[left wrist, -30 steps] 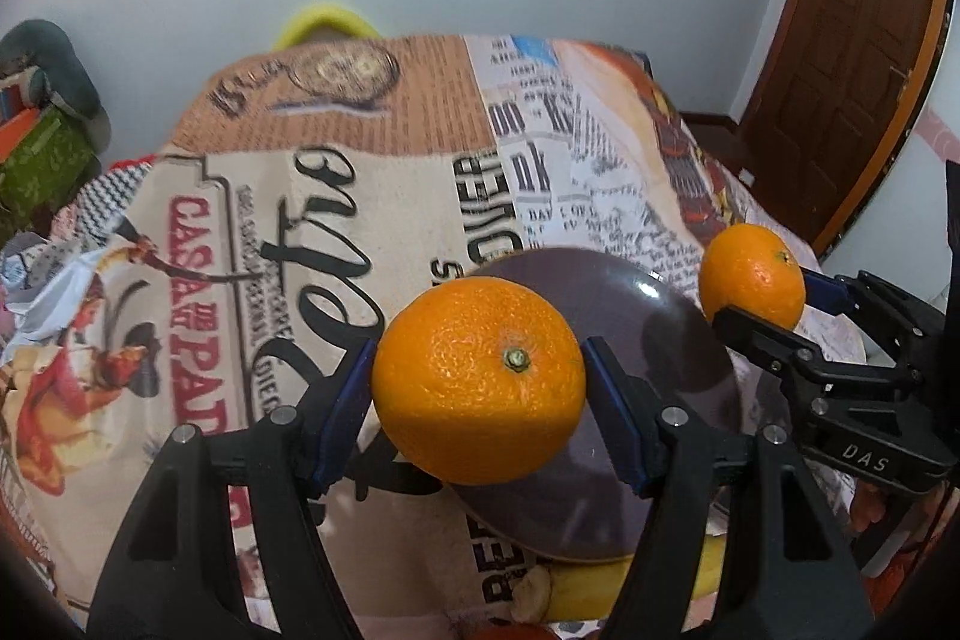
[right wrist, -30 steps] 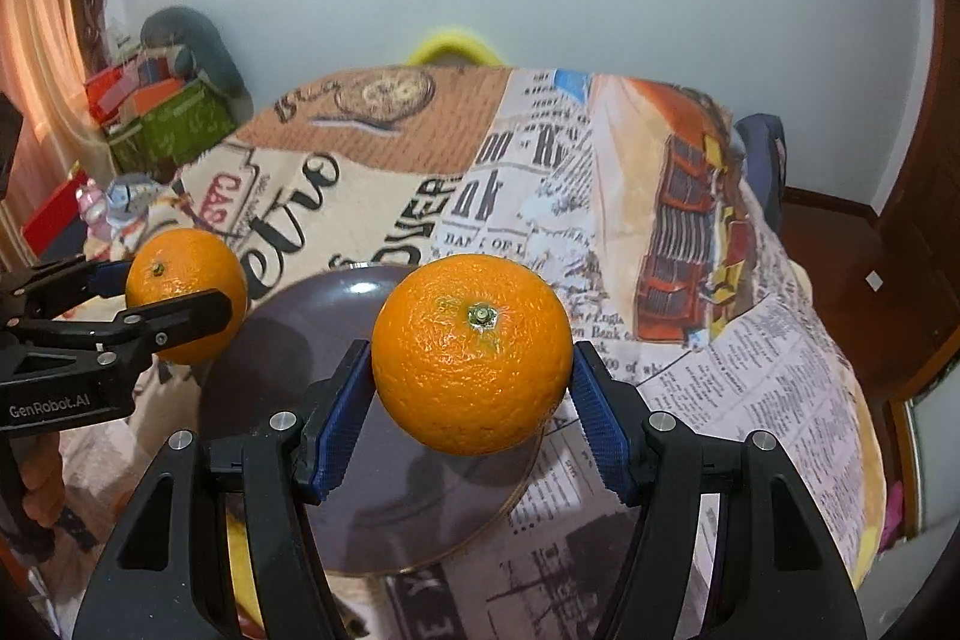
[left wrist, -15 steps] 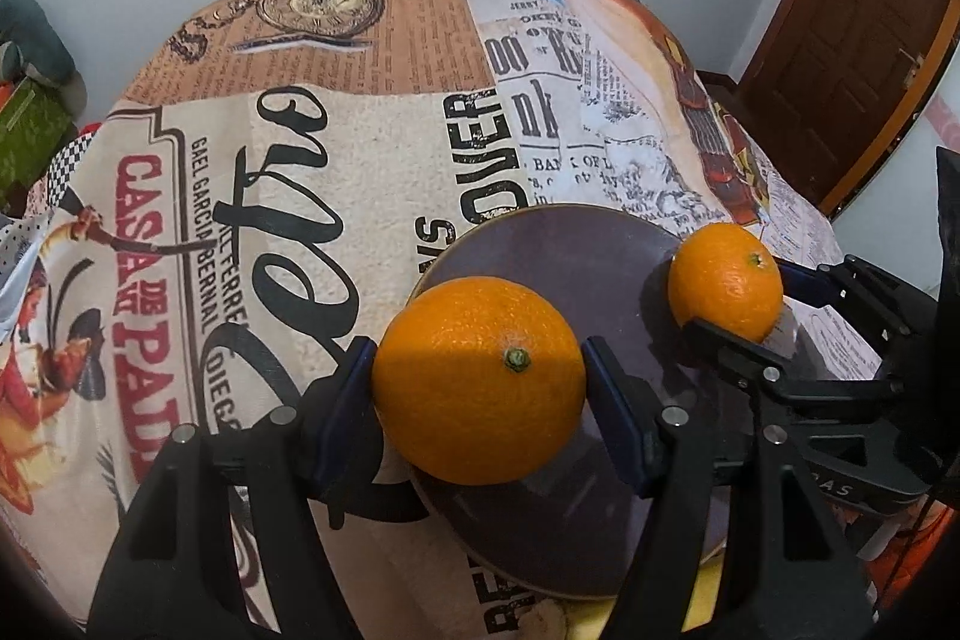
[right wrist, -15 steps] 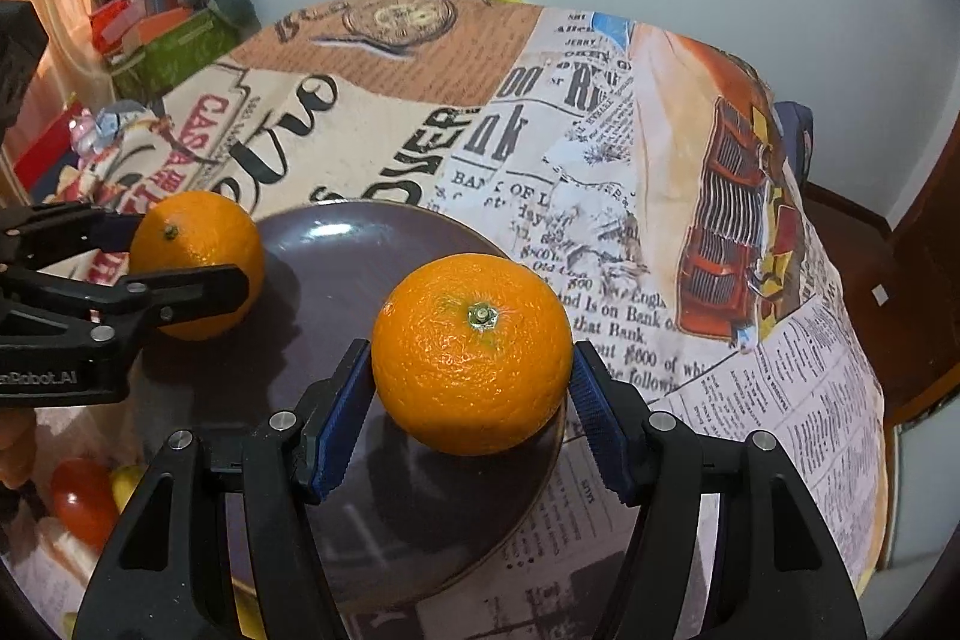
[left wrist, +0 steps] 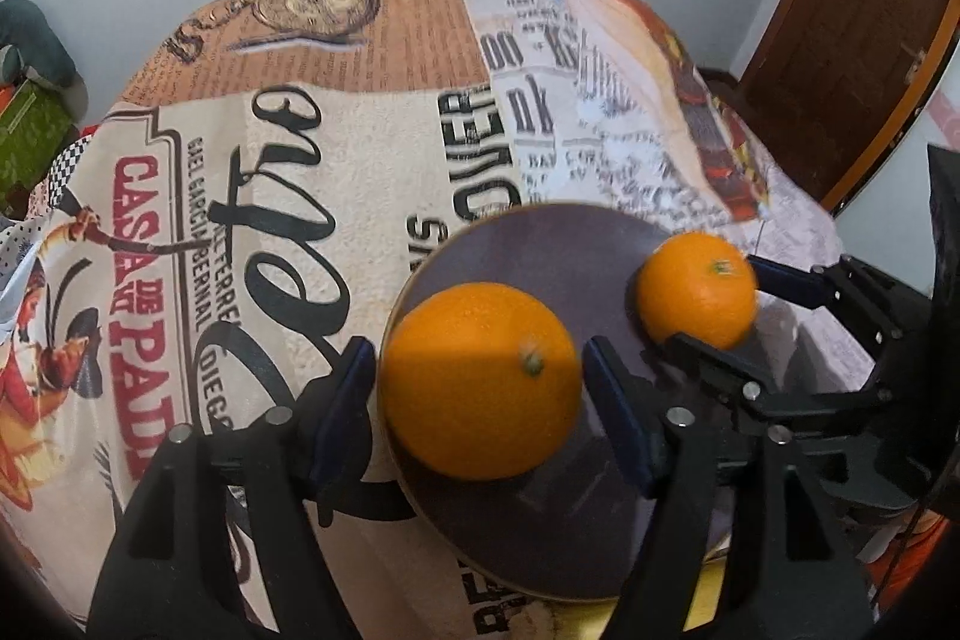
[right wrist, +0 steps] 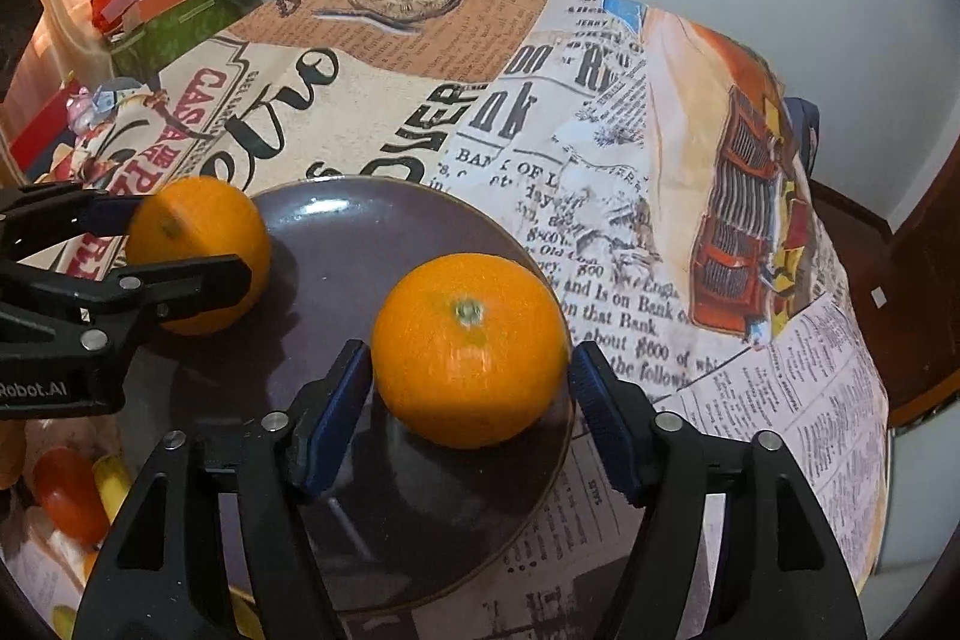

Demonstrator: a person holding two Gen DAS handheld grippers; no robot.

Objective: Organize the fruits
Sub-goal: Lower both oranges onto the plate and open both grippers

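Observation:
A dark purple plate (left wrist: 558, 250) (right wrist: 372, 232) lies on the printed cloth. My left gripper (left wrist: 480, 388) has its blue pads a little apart from an orange (left wrist: 480, 379) that rests on the plate's left edge. My right gripper (right wrist: 471, 370) likewise has a small gap on each side of a second orange (right wrist: 471, 349) sitting on the plate's right part. Each view also shows the other gripper with its orange: the left one in the right wrist view (right wrist: 198, 253), the right one in the left wrist view (left wrist: 696, 289).
A red tomato (right wrist: 69, 499) and a yellow banana (right wrist: 111, 478) lie at the near left of the plate. Boxes and clutter (right wrist: 156, 10) stand left of the bed. A wooden door (left wrist: 864, 10) is at the right.
Both grippers came down onto the plate with their oranges. Both jaws have opened slightly, so the oranges now rest on the plate with gaps beside the pads.

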